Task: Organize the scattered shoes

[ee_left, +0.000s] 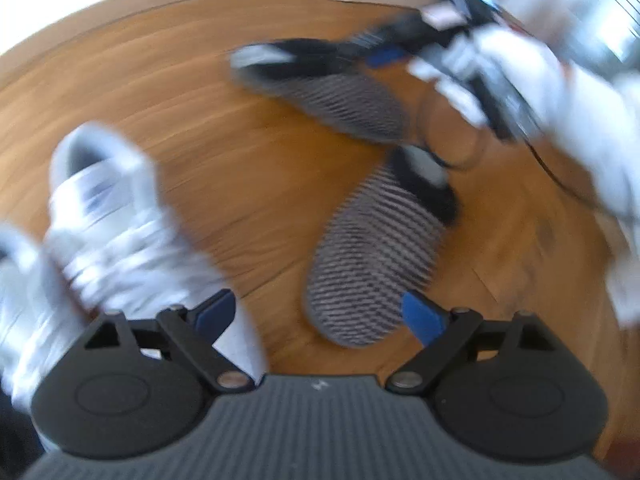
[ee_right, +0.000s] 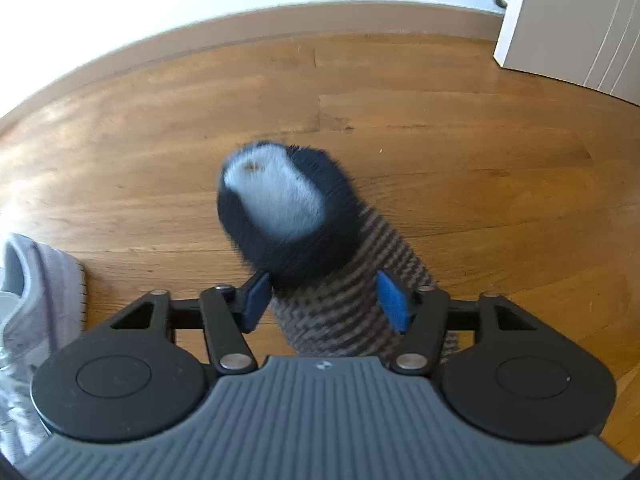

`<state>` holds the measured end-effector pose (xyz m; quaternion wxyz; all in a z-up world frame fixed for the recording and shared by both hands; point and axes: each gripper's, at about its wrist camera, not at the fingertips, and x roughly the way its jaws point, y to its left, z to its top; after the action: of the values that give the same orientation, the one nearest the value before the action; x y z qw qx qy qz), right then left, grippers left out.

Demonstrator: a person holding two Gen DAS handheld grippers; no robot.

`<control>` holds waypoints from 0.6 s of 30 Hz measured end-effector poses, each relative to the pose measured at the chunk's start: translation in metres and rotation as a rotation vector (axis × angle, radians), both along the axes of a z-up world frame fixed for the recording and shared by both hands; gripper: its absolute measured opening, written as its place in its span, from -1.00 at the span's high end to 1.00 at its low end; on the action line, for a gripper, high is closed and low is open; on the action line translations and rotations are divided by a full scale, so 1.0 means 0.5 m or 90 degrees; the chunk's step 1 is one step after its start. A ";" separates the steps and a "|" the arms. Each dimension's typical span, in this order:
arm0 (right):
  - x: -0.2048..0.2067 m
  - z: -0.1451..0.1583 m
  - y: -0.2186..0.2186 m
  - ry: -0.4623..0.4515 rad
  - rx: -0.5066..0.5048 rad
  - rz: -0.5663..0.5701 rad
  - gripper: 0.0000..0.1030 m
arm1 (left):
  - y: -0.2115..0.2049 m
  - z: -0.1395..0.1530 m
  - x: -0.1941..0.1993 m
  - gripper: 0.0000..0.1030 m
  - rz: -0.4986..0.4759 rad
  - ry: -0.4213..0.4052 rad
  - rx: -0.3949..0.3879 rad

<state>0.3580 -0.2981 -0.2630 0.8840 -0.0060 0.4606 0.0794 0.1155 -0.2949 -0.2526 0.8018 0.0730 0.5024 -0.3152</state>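
Meanwhile right tool (ee_right: 324, 300) gapes around striped slipper (ee_right: 340, 296), pads apart.

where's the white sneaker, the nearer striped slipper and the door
white sneaker (ee_left: 108, 216), left wrist view, on its laced upper
nearer striped slipper (ee_left: 372, 264), left wrist view, on its ribbed sole
door (ee_right: 576, 20), right wrist view, on its white panel

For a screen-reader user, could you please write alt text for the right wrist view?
The right gripper hangs open around a fuzzy black-and-white slipper with a striped sole, which lies on the wooden floor. A grey-white sneaker sits at the left edge, a white door at the upper right.
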 end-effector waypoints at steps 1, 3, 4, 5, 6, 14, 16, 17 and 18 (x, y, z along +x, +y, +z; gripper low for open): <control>-0.018 0.016 -0.014 -0.016 0.001 -0.017 -0.67 | -0.023 -0.002 -0.002 -0.77 -0.029 -0.019 0.003; -0.051 0.039 -0.051 -0.033 0.023 -0.077 -0.70 | -0.069 -0.021 0.004 -0.77 -0.063 -0.041 0.015; -0.076 0.045 -0.080 -0.024 0.051 -0.117 -0.70 | -0.091 -0.030 0.008 -0.77 -0.080 -0.052 0.022; -0.099 0.041 -0.115 -0.008 0.085 -0.164 -0.71 | -0.101 -0.036 0.009 -0.77 -0.083 -0.057 0.026; -0.128 0.036 -0.146 0.015 0.120 -0.210 -0.71 | -0.123 -0.053 0.015 -0.77 -0.091 -0.059 0.037; -0.293 -0.091 -0.250 0.196 0.247 -0.396 -0.72 | -0.147 -0.103 0.026 0.40 -0.062 0.026 0.010; -0.303 -0.095 -0.248 0.187 0.249 -0.410 -0.72 | -0.155 -0.088 0.018 0.26 -0.051 0.040 -0.013; -0.307 -0.092 -0.246 0.177 0.254 -0.412 -0.72 | -0.157 -0.081 0.014 0.03 -0.045 0.040 -0.021; -0.308 -0.091 -0.245 0.173 0.257 -0.410 -0.72 | -0.160 -0.074 0.010 -0.16 -0.039 0.040 -0.028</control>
<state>0.2038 -0.4206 -0.3084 0.7779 0.3229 0.5271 -0.1128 0.1206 -0.3749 -0.2898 0.7771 0.0605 0.5177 -0.3527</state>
